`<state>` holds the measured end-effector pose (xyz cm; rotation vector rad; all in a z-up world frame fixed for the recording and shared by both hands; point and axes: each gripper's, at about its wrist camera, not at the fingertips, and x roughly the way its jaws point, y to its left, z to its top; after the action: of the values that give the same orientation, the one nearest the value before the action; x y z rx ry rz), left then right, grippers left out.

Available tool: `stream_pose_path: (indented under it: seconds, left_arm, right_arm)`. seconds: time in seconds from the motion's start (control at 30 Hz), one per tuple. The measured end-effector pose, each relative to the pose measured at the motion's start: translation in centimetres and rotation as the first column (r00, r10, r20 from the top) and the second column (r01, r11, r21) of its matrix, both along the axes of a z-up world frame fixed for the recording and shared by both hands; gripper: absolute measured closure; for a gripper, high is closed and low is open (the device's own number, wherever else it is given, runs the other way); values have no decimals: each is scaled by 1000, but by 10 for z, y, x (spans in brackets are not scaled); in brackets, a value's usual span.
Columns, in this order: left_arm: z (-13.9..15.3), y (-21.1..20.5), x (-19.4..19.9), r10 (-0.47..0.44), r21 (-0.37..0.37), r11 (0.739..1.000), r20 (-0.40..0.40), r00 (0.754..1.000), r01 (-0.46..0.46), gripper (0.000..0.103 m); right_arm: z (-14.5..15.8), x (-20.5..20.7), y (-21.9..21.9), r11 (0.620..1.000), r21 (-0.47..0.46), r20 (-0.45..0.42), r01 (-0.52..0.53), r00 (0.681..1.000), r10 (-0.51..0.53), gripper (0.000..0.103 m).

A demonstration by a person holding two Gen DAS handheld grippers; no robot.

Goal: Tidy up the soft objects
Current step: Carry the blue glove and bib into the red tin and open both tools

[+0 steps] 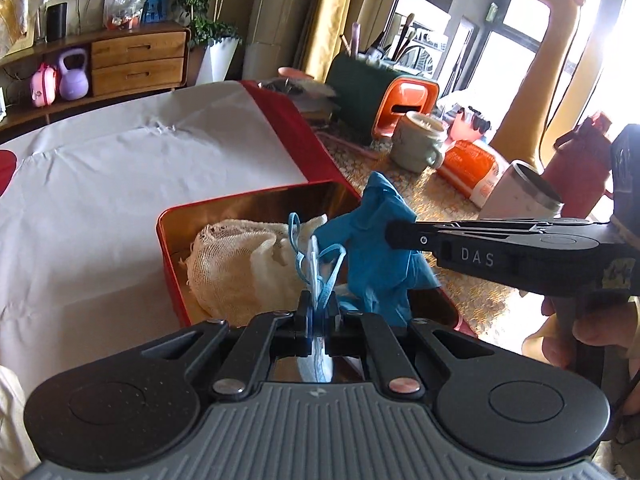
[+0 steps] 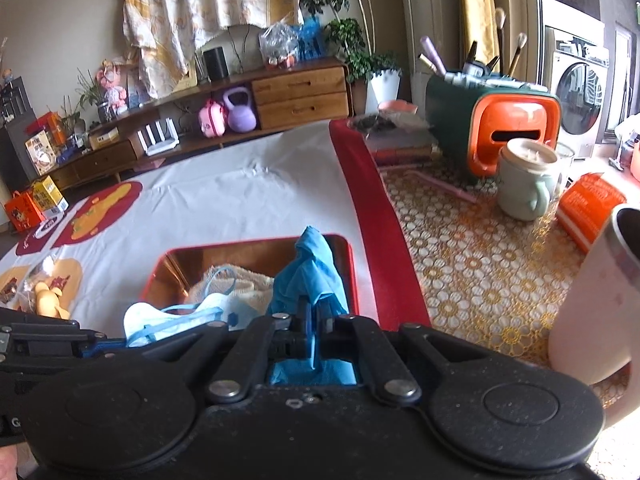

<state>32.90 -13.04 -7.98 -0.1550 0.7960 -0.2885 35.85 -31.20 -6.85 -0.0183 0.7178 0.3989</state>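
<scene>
One glove (image 1: 376,240), one mask (image 2: 168,318), one gauze cloth (image 1: 232,264)

The left tool (image 1: 319,312) is pointing downward, jaws clamping tight. The right tool (image 2: 316,314) is angling likewise, jaws pinching closed, a hand (image 1: 576,332) gripping its handle.

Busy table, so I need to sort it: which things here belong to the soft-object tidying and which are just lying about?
Job:
- face mask, in left claw
- blue glove, in right claw
- gauze cloth
- red tin

Lying about:
- green mug
- orange organiser
- white tumbler
</scene>
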Motion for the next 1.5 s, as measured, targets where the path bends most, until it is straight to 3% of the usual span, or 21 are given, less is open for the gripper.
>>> stream_pose_path:
  seconds: [0.33,0.73,1.17,1.23,1.33,1.37,1.5]
  left_arm:
    - [-23,2,12,5,3,1000,-94,996,-5,98]
    - [-24,-3,10,-6,44,999,-142,990,12,97]
    - [-13,-5,-1,-16,97,995,-116,993,27,93]
    - [-10,-4,-2,-17,96,995,-114,993,29,88]
    - [-6,-3,-6,-16,91,996,-103,995,25,55]
    - [-4,-2,-8,-19,86,996,-96,995,27,37]
    - [7,-1,-19,-26,95,995,-63,998,32,35]
  right_arm:
    - [-23,6,13,999,-38,-53,-29,998,27,93]
    - [-33,3,13,998,-60,-99,-37,995,31,75]
    - [-19,-12,8,999,-40,-75,-36,997,33,53]
    - [-16,-14,7,999,-33,-76,-40,996,37,50]
    - [-10,-20,6,998,-41,-57,-37,998,34,46]
    - [-8,-21,5,999,-38,-53,-34,998,32,45]
    - [2,-28,1,999,-23,-42,-30,999,29,40]
